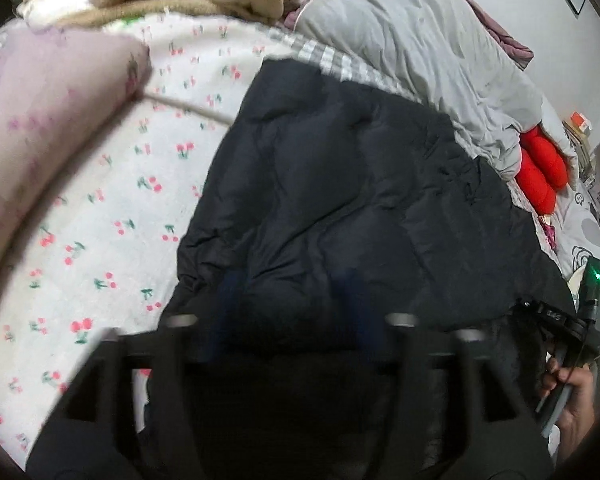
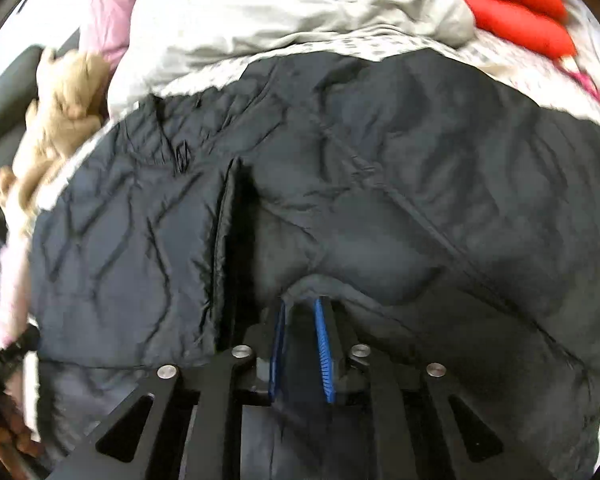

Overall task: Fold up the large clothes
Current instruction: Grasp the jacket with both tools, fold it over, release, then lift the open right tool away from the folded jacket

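Dark puffy jacket (image 2: pixel 340 184) lies spread on the bed (image 1: pixel 100 200), partly folded. Right gripper (image 2: pixel 302 344) nearly pressed together, pinching a fold of the jacket hem. Left gripper (image 1: pixel 288 320) spread wide over the fabric, holding nothing (its fingers blurred). Risk: slick padded shell slips from the narrow pinch and the fold springs open. No containers in view.

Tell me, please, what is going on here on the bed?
A person holding a gripper in each hand is folding a dark puffer jacket spread on a cherry-print bedsheet. The right gripper has its jaws nearly closed at a fold of the jacket's near edge; whether it pinches the fabric is unclear. The left gripper hangs open over the jacket, holding nothing. A grey duvet and red cushions lie beyond.
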Available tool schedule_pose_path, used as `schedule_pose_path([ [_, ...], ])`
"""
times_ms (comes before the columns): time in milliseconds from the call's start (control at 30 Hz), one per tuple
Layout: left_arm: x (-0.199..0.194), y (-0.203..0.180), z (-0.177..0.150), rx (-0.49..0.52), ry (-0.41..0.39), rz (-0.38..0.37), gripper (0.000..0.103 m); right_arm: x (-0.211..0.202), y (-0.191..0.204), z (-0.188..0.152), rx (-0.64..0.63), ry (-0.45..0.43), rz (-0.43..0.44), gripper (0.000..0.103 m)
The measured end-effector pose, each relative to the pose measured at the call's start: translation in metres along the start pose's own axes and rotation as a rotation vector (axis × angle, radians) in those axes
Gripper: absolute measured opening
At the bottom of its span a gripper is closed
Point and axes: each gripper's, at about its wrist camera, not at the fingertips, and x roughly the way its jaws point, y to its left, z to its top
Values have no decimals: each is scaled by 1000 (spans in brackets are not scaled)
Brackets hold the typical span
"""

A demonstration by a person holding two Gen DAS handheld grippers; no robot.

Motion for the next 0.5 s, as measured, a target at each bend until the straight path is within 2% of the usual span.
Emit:
schedule_pose_path([
  [33, -7, -5, 2, 4, -11, 10, 84, -10, -7, 0, 19, 4, 14, 26],
  [67, -10, -8, 3, 7, -14, 15, 85, -23, -15, 0, 33, 1, 14, 50],
  [100, -18, -14, 5, 12, -4, 21, 86, -32, -20, 0, 41, -9, 13, 80],
  [133, -22, -19, 5, 14, 12, 27, 90, -52, -24, -1, 59, -44, 10, 86],
  [233, -36, -33, 2, 26, 33, 30, 102, -95, -54, -3, 101, -100, 11, 87],
  [367, -59, -49, -9, 57, 33, 27, 102, -143, -107, -11, 166, -146, -44, 87],
  [500, -77, -61, -29, 63, 75, 25, 102, -180, -170, -26, 271, -176, -81, 87],
])
